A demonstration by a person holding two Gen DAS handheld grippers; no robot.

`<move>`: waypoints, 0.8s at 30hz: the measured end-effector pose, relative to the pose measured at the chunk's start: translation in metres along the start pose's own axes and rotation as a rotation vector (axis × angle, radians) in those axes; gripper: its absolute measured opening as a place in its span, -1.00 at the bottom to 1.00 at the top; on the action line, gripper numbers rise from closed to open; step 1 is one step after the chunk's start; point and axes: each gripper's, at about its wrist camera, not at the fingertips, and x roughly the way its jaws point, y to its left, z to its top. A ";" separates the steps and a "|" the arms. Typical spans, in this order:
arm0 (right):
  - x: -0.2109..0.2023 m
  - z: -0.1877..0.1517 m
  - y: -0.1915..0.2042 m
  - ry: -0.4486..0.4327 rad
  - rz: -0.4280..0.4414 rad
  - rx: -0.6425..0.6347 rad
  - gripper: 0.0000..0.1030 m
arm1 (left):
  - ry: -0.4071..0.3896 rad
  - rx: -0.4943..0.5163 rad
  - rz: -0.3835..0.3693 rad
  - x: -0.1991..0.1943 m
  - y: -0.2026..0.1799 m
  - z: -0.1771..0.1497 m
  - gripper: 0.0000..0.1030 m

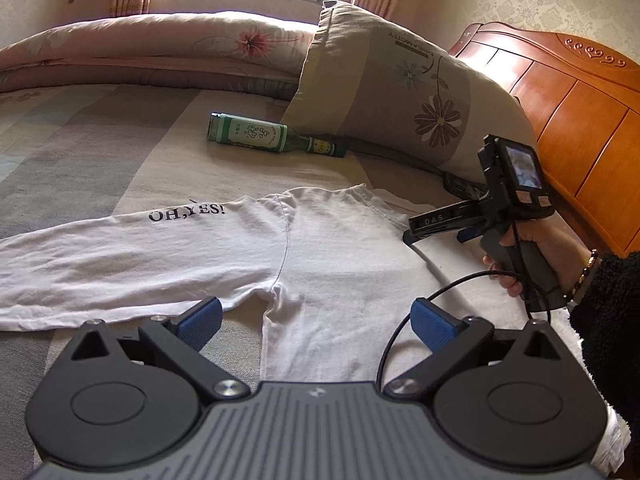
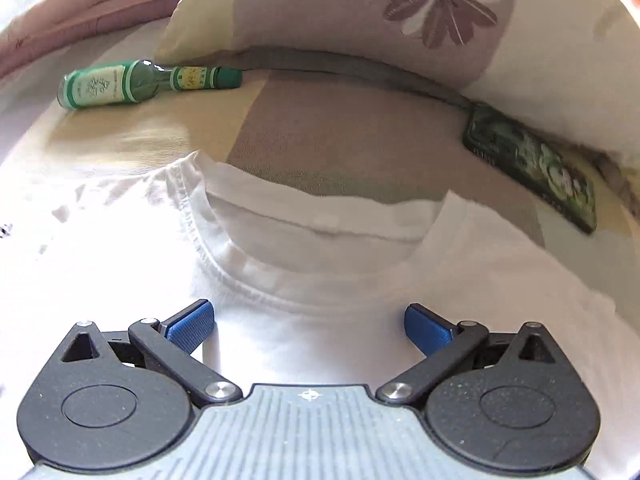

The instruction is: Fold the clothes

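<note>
Lying face-up on the bed sheet point(image 1: 100, 152), a white long-sleeved shirt point(image 1: 340, 272) spreads flat, one sleeve stretched sideways away from its collar point(image 2: 320, 280). Both claws gape wide and empty: the left gripper point(image 1: 316, 322) near the shirt's armpit, the right gripper point(image 2: 310, 326) just below the collar. Folding well probably means pinching a shoulder and the sleeve, keeping fabric smooth.

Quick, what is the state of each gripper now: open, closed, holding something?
Left gripper: open, holding nothing, above the white shirt.
Right gripper: open, holding nothing, near the shirt collar.
</note>
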 end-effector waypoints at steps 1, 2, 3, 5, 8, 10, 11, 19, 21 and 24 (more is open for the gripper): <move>0.005 0.006 0.002 -0.030 0.015 -0.004 1.00 | -0.002 -0.004 -0.003 -0.001 0.001 0.001 0.94; 0.009 0.012 0.003 -0.056 0.038 -0.007 1.00 | -0.006 -0.006 -0.008 -0.003 0.001 0.002 0.94; 0.012 0.018 0.003 -0.067 0.039 -0.003 1.00 | -0.011 -0.009 -0.014 -0.005 0.002 0.003 0.94; 0.016 0.030 0.005 -0.063 0.026 0.011 1.00 | -0.022 -0.016 -0.032 -0.010 0.004 0.004 0.94; -0.002 0.036 0.023 -0.073 0.065 -0.014 1.00 | -0.037 -0.037 -0.062 -0.018 0.009 0.007 0.94; -0.013 0.034 0.048 -0.061 0.149 -0.079 1.00 | -0.042 -0.047 -0.069 -0.022 0.012 0.007 0.94; -0.016 0.033 0.062 -0.046 0.181 -0.115 1.00 | -0.040 -0.046 -0.067 -0.023 0.013 0.007 0.94; 0.011 0.038 0.139 -0.057 0.200 -0.219 1.00 | 0.005 -0.018 -0.054 -0.017 0.015 0.003 0.94; 0.013 0.043 0.136 -0.096 0.189 -0.157 1.00 | -0.010 -0.030 -0.053 -0.020 0.017 0.005 0.94; -0.005 0.041 0.121 -0.164 0.156 -0.075 1.00 | -0.038 -0.027 -0.079 -0.026 0.016 0.005 0.94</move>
